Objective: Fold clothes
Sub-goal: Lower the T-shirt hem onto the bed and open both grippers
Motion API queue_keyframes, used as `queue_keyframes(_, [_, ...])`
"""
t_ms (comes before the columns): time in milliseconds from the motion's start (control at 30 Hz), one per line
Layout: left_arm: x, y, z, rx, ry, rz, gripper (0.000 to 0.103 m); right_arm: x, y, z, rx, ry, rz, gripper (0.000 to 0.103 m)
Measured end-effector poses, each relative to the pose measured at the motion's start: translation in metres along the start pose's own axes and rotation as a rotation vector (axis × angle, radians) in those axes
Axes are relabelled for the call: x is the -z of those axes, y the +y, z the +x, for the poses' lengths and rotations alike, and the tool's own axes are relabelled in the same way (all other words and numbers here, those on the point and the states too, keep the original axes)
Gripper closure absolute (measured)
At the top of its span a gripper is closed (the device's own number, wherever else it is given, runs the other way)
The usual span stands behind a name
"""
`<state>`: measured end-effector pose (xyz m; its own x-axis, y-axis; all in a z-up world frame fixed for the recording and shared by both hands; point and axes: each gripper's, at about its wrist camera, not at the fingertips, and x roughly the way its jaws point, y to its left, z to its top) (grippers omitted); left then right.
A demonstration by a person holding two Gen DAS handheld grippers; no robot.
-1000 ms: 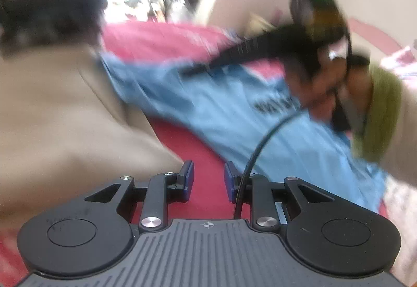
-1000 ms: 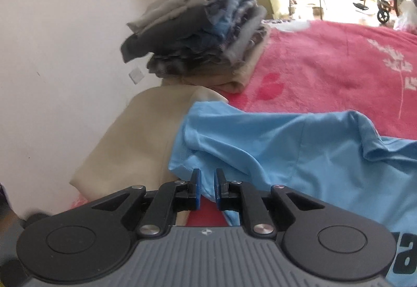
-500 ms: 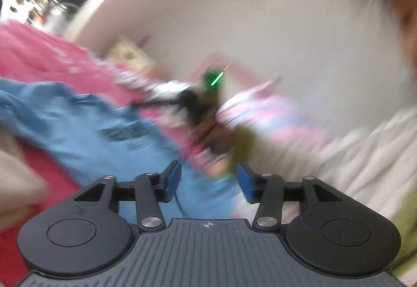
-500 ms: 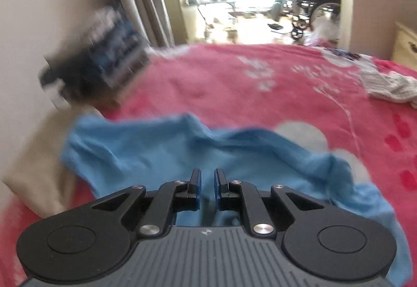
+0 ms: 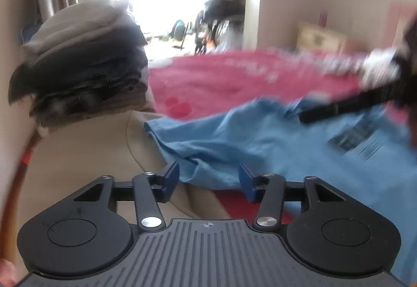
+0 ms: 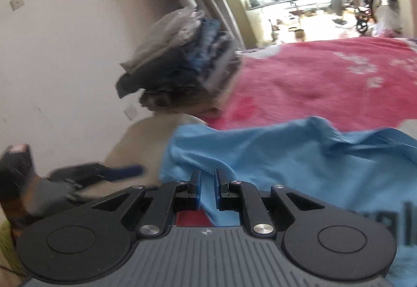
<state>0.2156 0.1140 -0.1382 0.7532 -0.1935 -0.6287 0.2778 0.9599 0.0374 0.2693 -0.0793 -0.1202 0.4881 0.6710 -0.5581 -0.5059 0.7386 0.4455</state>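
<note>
A light blue T-shirt lies rumpled on the red blanket, one edge over a beige garment below a stack of folded clothes. The left gripper hangs jaws wide at the shirt's hem; the right gripper has jaws narrow, with shirt fabric between them.

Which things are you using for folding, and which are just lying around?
For the job:
blue T-shirt
left tool, open
right tool, nearly closed over the shirt's edge

Just lying about:
stack of folded clothes
beige cloth
red blanket
wheelchair
</note>
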Motion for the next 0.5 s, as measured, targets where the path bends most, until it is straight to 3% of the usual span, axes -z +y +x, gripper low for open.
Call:
queue_keyframes(67, [0.000,0.003,0.010,-0.008,0.026,-0.014,0.071,-0.006,0.003,0.015,-0.015,0.006,0.003,0.090])
queue_keyframes(200, [0.002,0.008,0.018,-0.030,0.041,0.007,0.077,-0.006,0.004,0.028,-0.045,0.007,0.018,0.090])
queue_keyframes(267, [0.001,0.007,0.023,-0.041,0.053,0.001,0.097,-0.001,0.002,0.028,-0.046,0.010,0.025,0.090])
queue_keyframes(333, [0.002,0.009,0.021,-0.041,0.046,-0.018,0.101,0.004,-0.001,0.026,-0.038,0.010,0.034,0.090])
queue_keyframes(500, [0.015,-0.001,-0.021,-0.039,-0.042,-0.011,0.102,0.007,-0.012,0.020,-0.022,0.007,0.072,0.090])
